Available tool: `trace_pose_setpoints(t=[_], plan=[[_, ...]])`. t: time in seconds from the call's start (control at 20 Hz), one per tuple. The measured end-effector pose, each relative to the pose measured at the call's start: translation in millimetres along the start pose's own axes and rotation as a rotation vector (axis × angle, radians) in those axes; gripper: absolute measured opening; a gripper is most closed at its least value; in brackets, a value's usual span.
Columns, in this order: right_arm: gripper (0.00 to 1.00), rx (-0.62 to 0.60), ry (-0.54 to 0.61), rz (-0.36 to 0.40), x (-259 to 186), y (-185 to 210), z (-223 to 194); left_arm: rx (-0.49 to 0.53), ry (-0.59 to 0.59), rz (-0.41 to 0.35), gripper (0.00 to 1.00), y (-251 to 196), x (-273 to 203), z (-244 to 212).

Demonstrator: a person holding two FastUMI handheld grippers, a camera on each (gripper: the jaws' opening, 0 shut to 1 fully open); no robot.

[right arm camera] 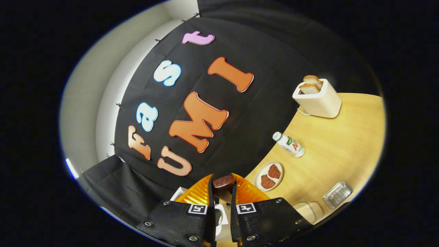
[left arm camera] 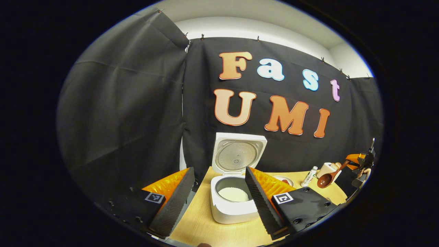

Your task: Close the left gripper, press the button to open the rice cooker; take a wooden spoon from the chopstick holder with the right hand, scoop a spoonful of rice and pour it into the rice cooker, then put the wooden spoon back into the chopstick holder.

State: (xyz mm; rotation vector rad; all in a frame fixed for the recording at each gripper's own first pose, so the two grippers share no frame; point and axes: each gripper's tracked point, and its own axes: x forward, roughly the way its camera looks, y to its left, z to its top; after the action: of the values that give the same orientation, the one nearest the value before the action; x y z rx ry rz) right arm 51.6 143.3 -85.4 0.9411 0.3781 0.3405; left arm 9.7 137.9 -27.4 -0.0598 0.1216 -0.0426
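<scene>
the left tool [left arm camera: 219,199] is standing released, its two fingers spread wide apart with the rice cooker [left arm camera: 235,206] sitting between them on the wooden counter [left arm camera: 205,230]. the cooker's lid [left arm camera: 238,152] is standing upright and open at the far side, and white rice [left arm camera: 234,194] is lying in the inner pot.

far to the right in the left gripper view, the right tool [left arm camera: 362,163] is holding the wooden spoon [left arm camera: 328,178] by its handle, the bowl of the spoon hanging low and to the left of that tool, in front of a pale holder [left arm camera: 327,168]. whether the spoon bowl is carrying rice cannot be told at this range. a small bottle [left arm camera: 308,176] is standing just left of the spoon, and a plate [left arm camera: 284,179] is lying nearer the cooker.

in the right gripper view, the right tool [right arm camera: 222,192] is clenched on the wooden spoon [right arm camera: 223,181], both fingers pressing against it. beyond it on the counter [right arm camera: 343,144] a plate with two reddish pieces [right arm camera: 269,175] is lying near, the bottle [right arm camera: 288,144] is lying farther off, a toaster with two slices of bread [right arm camera: 317,97] is standing at the far end, and a clear ridged dish [right arm camera: 337,194] is sitting near the right edge
</scene>
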Motion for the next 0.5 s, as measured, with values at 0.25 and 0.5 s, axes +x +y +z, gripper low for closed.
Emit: trace_pose_setpoints(t=[0.25,0.5], plan=[[0.16,0.027,-0.036,-0.094,-36,-59,26,-0.005,-0.002,-0.001,1.00,-16,2,0],[0.16,0.024,-0.042,-0.181,-60,-108,34,0.003,-0.004,-0.008,1.00,-35,4,0]])
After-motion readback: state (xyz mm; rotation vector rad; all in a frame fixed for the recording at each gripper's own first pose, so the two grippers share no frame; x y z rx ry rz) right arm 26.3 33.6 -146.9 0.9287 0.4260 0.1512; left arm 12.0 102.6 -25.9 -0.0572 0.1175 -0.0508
